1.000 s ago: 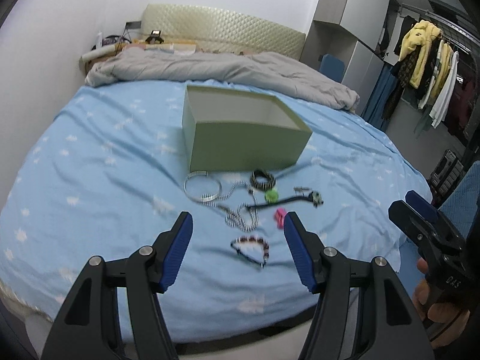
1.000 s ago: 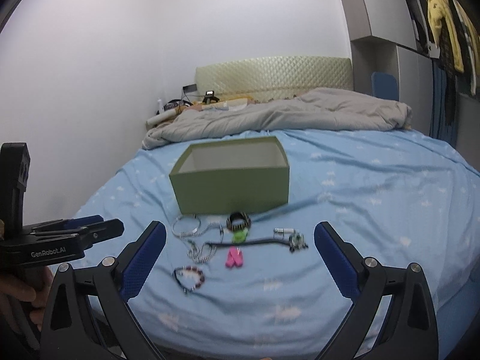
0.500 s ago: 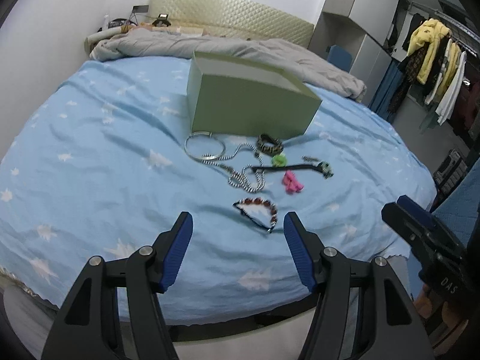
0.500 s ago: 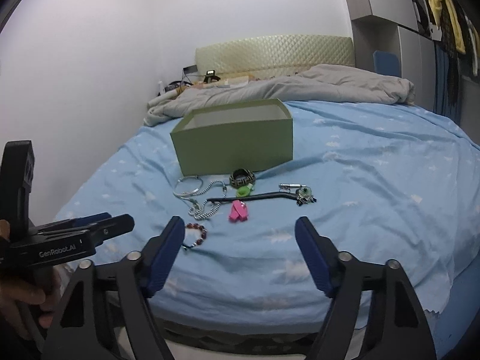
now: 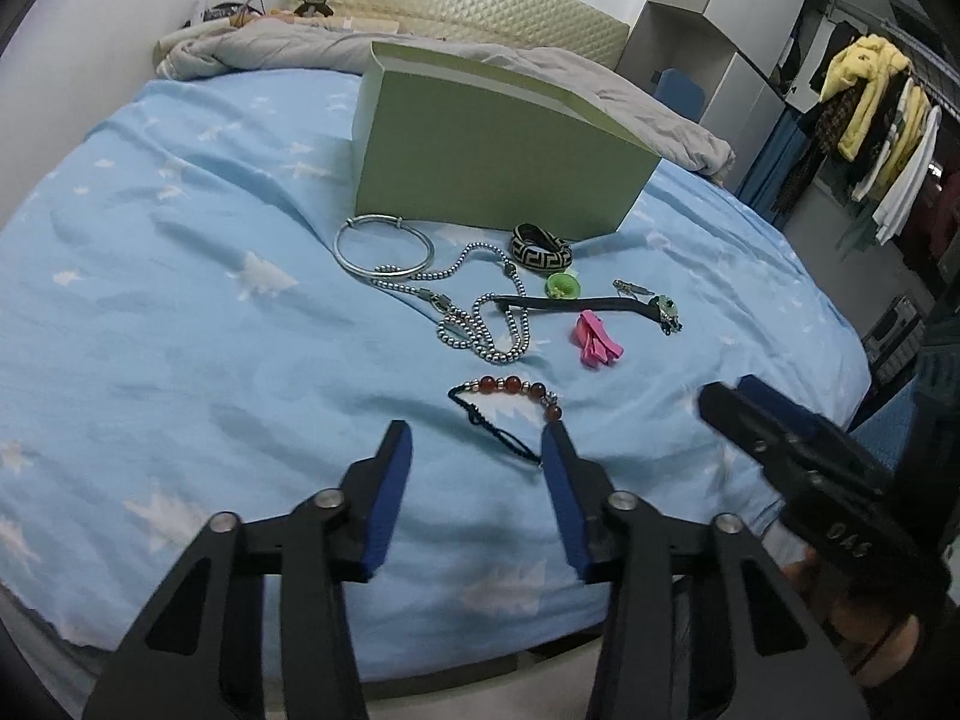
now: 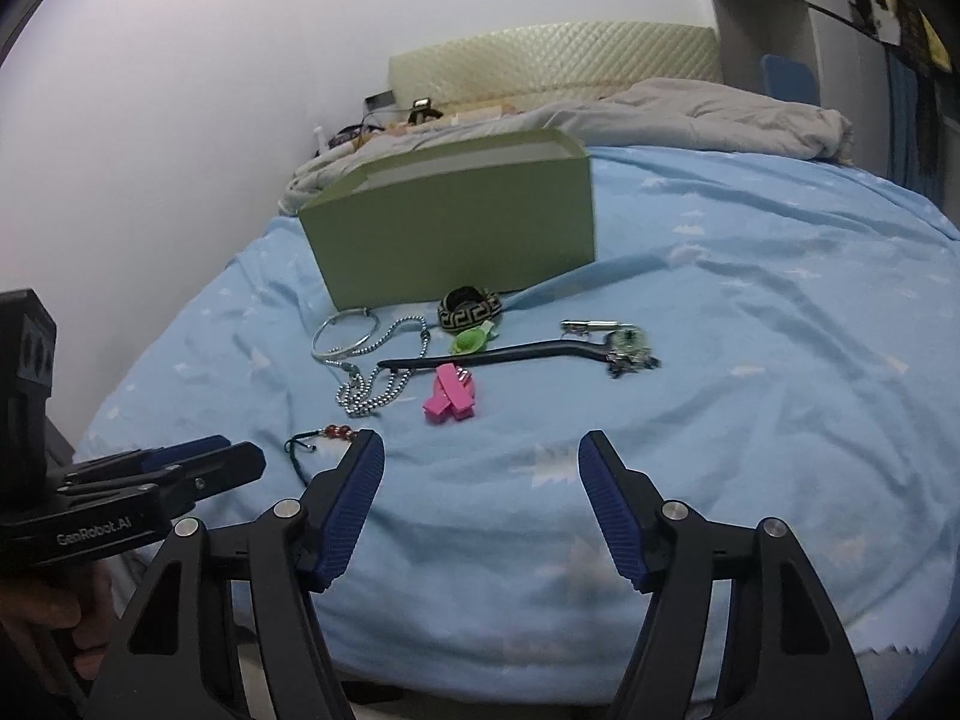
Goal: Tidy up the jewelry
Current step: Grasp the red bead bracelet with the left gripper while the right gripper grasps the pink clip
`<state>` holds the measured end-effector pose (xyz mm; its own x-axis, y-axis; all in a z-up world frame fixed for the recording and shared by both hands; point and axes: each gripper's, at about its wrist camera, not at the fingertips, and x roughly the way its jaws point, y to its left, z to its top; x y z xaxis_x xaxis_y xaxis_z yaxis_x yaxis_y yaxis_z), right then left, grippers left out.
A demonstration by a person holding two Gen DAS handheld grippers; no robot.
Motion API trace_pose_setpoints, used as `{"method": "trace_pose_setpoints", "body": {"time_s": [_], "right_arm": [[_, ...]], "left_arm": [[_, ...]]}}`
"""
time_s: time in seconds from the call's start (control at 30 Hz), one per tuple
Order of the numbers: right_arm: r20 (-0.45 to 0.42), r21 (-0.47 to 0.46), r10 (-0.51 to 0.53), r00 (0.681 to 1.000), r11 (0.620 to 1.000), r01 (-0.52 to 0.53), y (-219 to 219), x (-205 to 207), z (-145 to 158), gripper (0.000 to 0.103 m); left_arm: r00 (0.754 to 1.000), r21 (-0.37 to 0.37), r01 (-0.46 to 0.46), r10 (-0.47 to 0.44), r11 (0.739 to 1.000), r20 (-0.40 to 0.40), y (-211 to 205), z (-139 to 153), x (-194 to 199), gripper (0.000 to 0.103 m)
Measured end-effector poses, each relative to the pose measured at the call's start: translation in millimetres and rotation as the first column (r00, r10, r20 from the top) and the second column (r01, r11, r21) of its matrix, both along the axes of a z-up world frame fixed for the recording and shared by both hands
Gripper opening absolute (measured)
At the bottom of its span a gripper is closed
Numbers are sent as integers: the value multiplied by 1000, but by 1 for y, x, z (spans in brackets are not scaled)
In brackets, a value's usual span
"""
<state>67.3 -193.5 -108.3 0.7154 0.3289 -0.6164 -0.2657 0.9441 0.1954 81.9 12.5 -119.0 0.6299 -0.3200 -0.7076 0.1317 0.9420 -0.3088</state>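
Note:
A green open box [image 5: 498,162] stands on the blue star-print bed sheet [image 5: 180,312]. In front of it lie a silver bangle [image 5: 384,246], a bead chain [image 5: 480,330], a black-and-gold band [image 5: 540,249], a green clip [image 5: 563,286], a black strap with a charm [image 5: 588,303] and a pink clip [image 5: 594,342]. Nearest me is a red-bead bracelet [image 5: 510,387]. My left gripper [image 5: 477,429] hovers just before it with its jaws closing; the black cord lies by the right fingertip, untouched. My right gripper [image 6: 480,435] is open with nothing between its fingers, short of the pink clip [image 6: 450,399].
A grey duvet [image 5: 540,69] and a quilted headboard [image 5: 468,6] lie behind the box. Cupboards and a rack of hanging clothes [image 5: 870,114] stand to the right. The bed's front edge [image 6: 540,678] is just under both grippers. A hand holds each gripper.
Both grippers have sunk toward the bed, so the jewelry looks nearer and larger. The right jaws narrowed from wide open. The left jaws have drawn closer together.

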Motion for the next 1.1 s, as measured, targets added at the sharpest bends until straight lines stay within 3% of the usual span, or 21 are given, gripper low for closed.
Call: {"method": "trace_pose_setpoints", "body": {"time_s": [0.13, 0.3, 0.53, 0.97, 1.1], "right_arm": [[-2, -7, 27, 1000, 1000, -27, 9, 15, -8, 64], [-37, -13, 29, 999, 999, -30, 15, 32, -20, 42], [-40, -25, 41, 998, 999, -42, 21, 46, -27, 38], [-18, -42, 63, 998, 997, -64, 38, 68, -36, 37], [-6, -67, 55, 998, 996, -55, 41, 70, -38, 28]], "left_arm": [[999, -22, 31, -31, 999, -22, -5, -6, 5, 35], [997, -59, 50, -54, 997, -59, -9, -12, 8, 31], [997, -84, 32, -38, 996, -72, -8, -16, 16, 30], [997, -52, -1, -3, 999, -77, -8, -24, 31, 8], [997, -79, -10, 4, 997, -75, -2, -25, 34, 2]]}}
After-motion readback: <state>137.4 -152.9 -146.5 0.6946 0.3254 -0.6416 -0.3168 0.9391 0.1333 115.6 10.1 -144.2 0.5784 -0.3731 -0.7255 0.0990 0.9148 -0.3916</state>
